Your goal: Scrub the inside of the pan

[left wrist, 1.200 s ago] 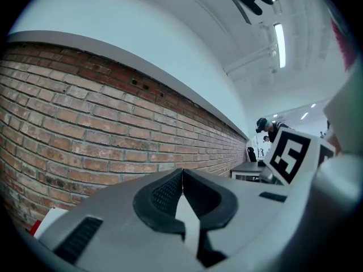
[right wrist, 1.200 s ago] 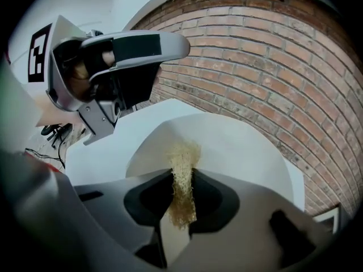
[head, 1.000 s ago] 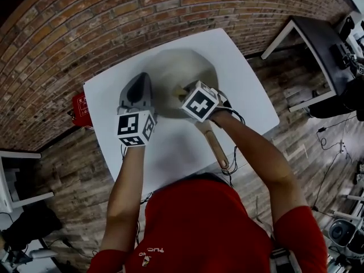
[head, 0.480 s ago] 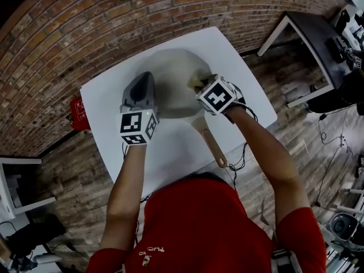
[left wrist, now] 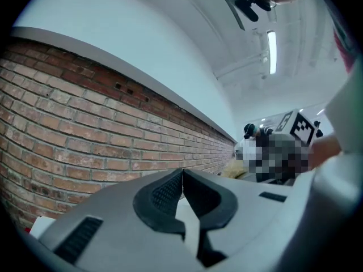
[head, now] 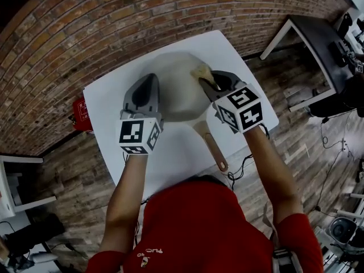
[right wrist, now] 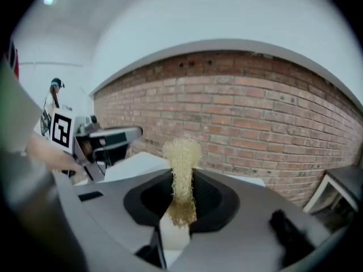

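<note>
A pale pan (head: pixel 170 90) sits on the white table (head: pixel 170 149), its wooden handle (head: pixel 211 147) pointing toward me. My right gripper (head: pixel 209 82) is shut on a straw-coloured scrubber (head: pixel 201 71) over the pan's right rim. In the right gripper view the scrubber (right wrist: pixel 182 152) sticks up between the jaws of the right gripper (right wrist: pixel 182 181), which points at the brick wall. My left gripper (head: pixel 145 90) is over the pan's left rim. In the left gripper view the left gripper (left wrist: pixel 182 173) has its jaws pressed together with nothing showing between them.
A red box (head: pixel 81 112) stands on the floor by the table's left edge. There is a dark desk (head: pixel 318 38) to the right and a white frame (head: pixel 17 175) at the left. Cables (head: pixel 239 165) hang off the table's near edge. A brick wall (head: pixel 85 21) lies beyond the table.
My right gripper has carried the scrubber from the middle of the pan out to its right rim and turned. The left gripper has stayed by the left rim.
</note>
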